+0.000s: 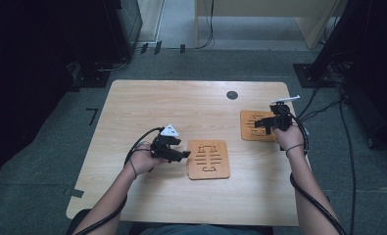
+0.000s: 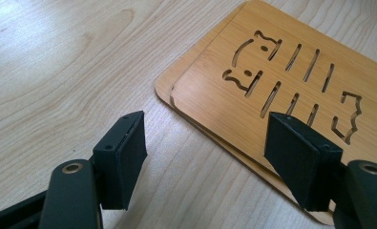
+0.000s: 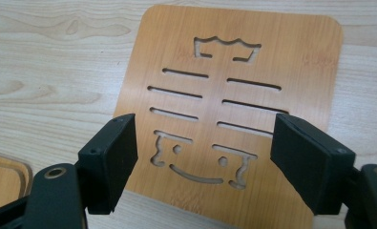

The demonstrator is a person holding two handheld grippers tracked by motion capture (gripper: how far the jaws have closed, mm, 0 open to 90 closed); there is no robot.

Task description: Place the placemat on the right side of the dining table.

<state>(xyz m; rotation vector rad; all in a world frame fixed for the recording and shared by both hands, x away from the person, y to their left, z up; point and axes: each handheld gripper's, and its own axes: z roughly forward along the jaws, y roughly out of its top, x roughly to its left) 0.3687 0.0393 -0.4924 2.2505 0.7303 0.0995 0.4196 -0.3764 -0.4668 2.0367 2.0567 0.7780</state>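
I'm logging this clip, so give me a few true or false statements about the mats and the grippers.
1. Both grippers have open jaws. True: left gripper, right gripper.
2. The near stack holds two mats. True.
3. The right gripper grips the far mat. False: it is open over it.
4. The mats are plain. False: both have fish-shaped cutouts.
5. The table is glass. False: wood.

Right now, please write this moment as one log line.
left tongs: open, beside stacked boards | right tongs: open, over single board | nothing held
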